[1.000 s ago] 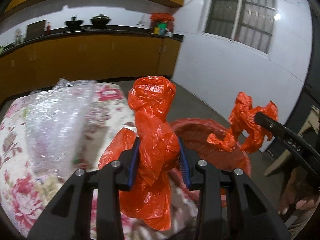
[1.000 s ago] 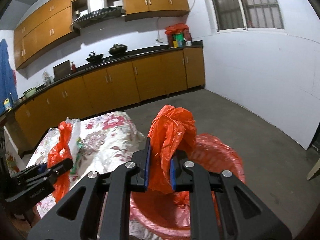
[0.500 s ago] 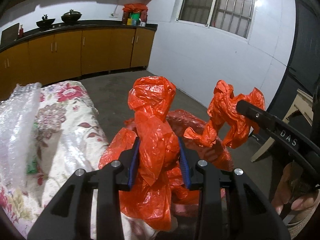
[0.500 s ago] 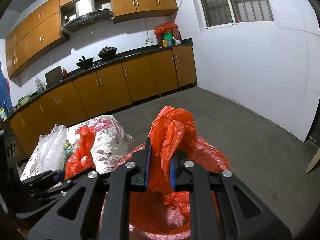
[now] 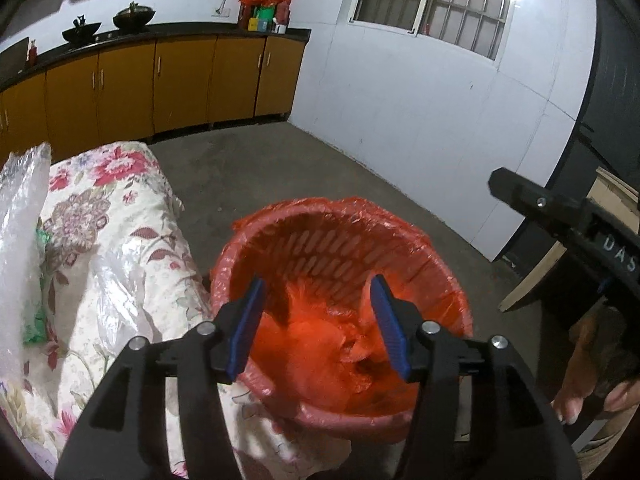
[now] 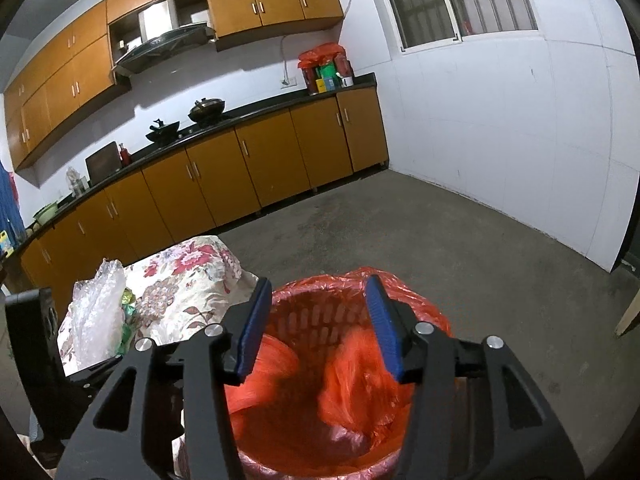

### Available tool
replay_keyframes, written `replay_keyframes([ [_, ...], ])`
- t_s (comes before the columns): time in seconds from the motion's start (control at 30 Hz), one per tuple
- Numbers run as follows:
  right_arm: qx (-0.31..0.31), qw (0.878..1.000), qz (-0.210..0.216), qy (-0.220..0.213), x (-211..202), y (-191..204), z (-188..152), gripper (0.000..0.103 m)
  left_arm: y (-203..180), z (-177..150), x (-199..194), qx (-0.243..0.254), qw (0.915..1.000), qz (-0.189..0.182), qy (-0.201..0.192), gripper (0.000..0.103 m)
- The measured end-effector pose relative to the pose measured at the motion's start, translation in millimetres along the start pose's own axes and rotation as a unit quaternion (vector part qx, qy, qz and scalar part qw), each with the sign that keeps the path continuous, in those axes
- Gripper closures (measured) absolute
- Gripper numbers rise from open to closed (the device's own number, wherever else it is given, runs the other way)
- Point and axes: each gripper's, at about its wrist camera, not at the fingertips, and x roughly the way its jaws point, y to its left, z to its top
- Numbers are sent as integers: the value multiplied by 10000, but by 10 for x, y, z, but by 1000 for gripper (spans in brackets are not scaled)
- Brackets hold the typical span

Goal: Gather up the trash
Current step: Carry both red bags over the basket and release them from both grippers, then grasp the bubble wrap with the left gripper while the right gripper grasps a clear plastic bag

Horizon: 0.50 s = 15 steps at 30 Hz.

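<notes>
From the left wrist, the left gripper [image 5: 316, 320] hangs spread and empty over the red bin [image 5: 440, 256]; crumpled orange bags [image 5: 320, 344] lie blurred inside, perhaps not settled, and could spill if a finger knocks the rim.

From the right wrist, the right gripper [image 6: 316, 326] is likewise spread above the bin; bubble wrap [image 6: 94, 312] on the flowered table [image 6: 192, 280] lies to its left, uncollected

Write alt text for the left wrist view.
An open hand-held gripper hangs over a red bin lined with an orange bag, crumpled orange plastic lying inside. A floral-clothed table stands to its left, and kitchen cabinets line the far wall.
</notes>
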Motion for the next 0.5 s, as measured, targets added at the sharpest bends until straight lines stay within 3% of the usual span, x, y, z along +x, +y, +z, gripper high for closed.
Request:
replay_keyframes([
  [0.2, -64, 10000, -51, -8, -28, 22, 6, 53, 122, -75, -116, -69, 9996, 276, -66, 49],
  [0.5, -350, 9992, 191, 57, -23, 293, -30, 53, 463, -181, -603, -230, 9908, 1226, -534, 48],
])
